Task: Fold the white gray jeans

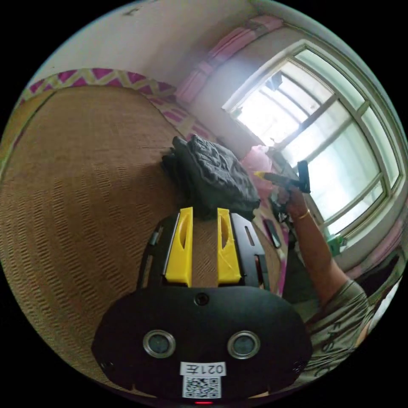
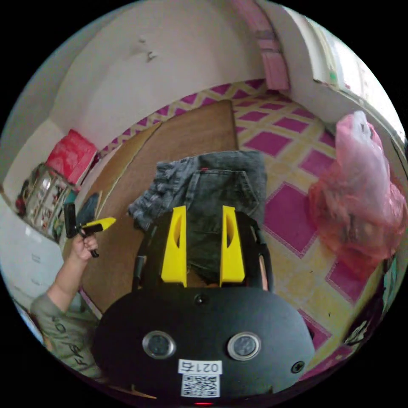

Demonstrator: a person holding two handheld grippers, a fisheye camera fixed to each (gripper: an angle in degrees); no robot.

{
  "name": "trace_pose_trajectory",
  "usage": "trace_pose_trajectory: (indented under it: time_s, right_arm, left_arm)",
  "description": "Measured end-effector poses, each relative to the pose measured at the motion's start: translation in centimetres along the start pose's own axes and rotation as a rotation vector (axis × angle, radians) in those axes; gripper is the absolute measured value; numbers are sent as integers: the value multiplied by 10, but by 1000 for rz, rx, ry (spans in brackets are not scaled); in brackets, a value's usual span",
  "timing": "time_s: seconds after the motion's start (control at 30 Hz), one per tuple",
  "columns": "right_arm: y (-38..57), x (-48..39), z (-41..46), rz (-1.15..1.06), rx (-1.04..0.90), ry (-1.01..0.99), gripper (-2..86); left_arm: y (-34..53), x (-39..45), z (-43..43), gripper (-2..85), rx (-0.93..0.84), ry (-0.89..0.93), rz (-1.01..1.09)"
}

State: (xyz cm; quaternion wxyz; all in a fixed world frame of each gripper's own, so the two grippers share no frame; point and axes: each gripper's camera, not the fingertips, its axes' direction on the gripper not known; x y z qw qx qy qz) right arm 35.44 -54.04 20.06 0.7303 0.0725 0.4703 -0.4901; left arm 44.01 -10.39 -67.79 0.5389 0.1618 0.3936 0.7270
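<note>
- A pink plastic bag [image 2: 361, 199] sits well off to the side of my right gripper [image 2: 203, 250]; it bulges, but I cannot tell what is in it
- Each gripper body carries a white sticker with a code square; I leave the writing unread
- My left gripper [image 1: 203, 246] hangs with its yellow jaws spread, nothing between them, only the woven mat [image 1: 80, 182] showing in the gap
- The right gripper's jaws are spread too, pinching nothing
- The jeans [image 2: 212, 191] lie folded in a dark gray stack just beyond both sets of jaw tips, on the mat's edge, next to the pink-and-yellow checked sheet [image 2: 289, 140]
- In the left gripper view my other hand [image 1: 293, 199] holds its gripper up near the bright window [image 1: 331, 136]
- Pale walls, pink curtain [image 1: 229, 46] above the window, a red box [image 2: 70, 155] off by the wall
</note>
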Motion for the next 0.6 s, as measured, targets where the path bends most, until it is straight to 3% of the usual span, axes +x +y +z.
trace_pose_trajectory:
  time_s: [0.13,0.2,0.33,0.5,0.6]
  right_arm:
    - [55,-105,40,-249,-4,0,124]
    - [101,-188,77,-416,10,-7,119]
    - [170,-316,145,-666,-13,-105,107]
    - [264,-502,233,-1025,137,-145,100]
    - [292,-598,280,-1114,135,-198,104]
  left_arm:
    - [54,23,-43,57,-16,-208,39]
    - [94,31,-79,12,25,-450,-7]
    - [167,40,-142,-5,152,-752,-12]
    - [279,31,-231,16,200,-1054,-178]
    - [332,14,-278,44,182,-1152,-315]
